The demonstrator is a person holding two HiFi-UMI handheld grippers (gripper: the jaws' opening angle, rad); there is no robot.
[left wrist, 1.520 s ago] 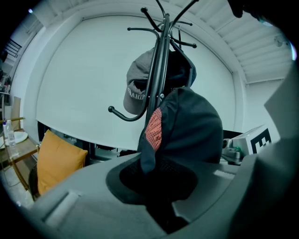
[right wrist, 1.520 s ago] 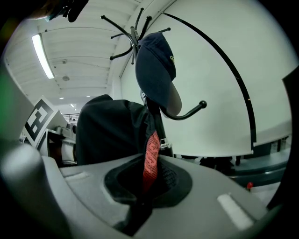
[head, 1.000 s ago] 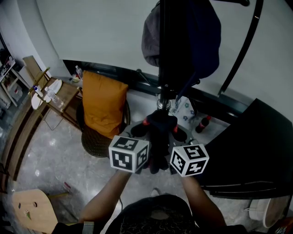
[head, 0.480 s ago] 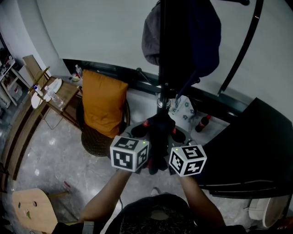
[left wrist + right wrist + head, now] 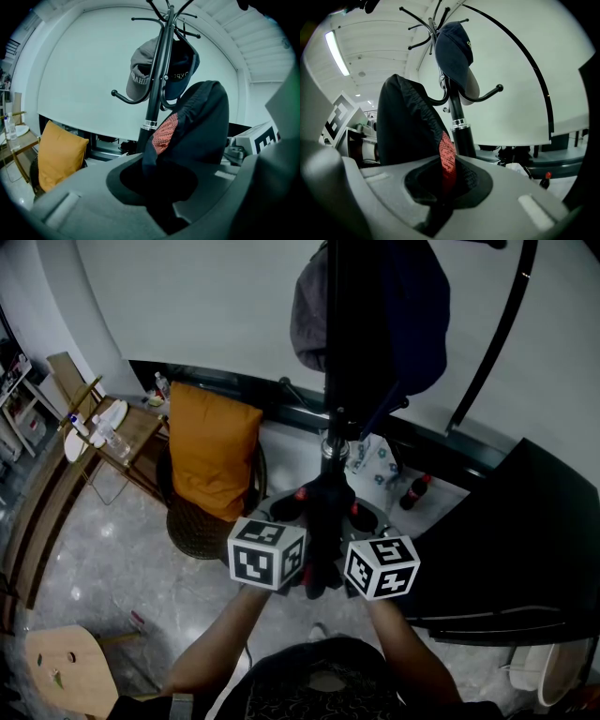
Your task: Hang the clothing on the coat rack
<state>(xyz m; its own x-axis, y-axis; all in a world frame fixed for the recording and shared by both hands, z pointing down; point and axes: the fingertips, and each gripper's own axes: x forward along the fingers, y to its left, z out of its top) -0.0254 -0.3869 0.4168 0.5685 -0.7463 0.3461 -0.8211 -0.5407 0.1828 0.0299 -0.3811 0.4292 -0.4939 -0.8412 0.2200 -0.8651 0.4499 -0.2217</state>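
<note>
A black garment (image 5: 323, 521) with a red mesh patch (image 5: 165, 132) is bunched upright between my two grippers, just in front of the coat rack's black pole (image 5: 334, 381). My left gripper (image 5: 292, 510) is shut on its left side, and the cloth runs down into the jaws (image 5: 161, 197). Shut on the other side is my right gripper (image 5: 361, 518), the red patch (image 5: 447, 161) pinched at the jaws (image 5: 440, 199). A grey cap (image 5: 140, 70) and a navy cap (image 5: 182, 70) hang on the rack's hooks. One lower hook (image 5: 487, 95) is bare.
An orange cushion (image 5: 211, 456) sits on a wicker chair left of the rack. Farther left a wooden side table (image 5: 131, 432) holds bottles. A curved black rod (image 5: 497, 334) rises at the right above a large black surface (image 5: 525, 540). A red-capped bottle (image 5: 415, 493) stands near the rack's base.
Both grippers, with the garment, have crept slightly closer together and toward the pole. Otherwise nothing has moved.
</note>
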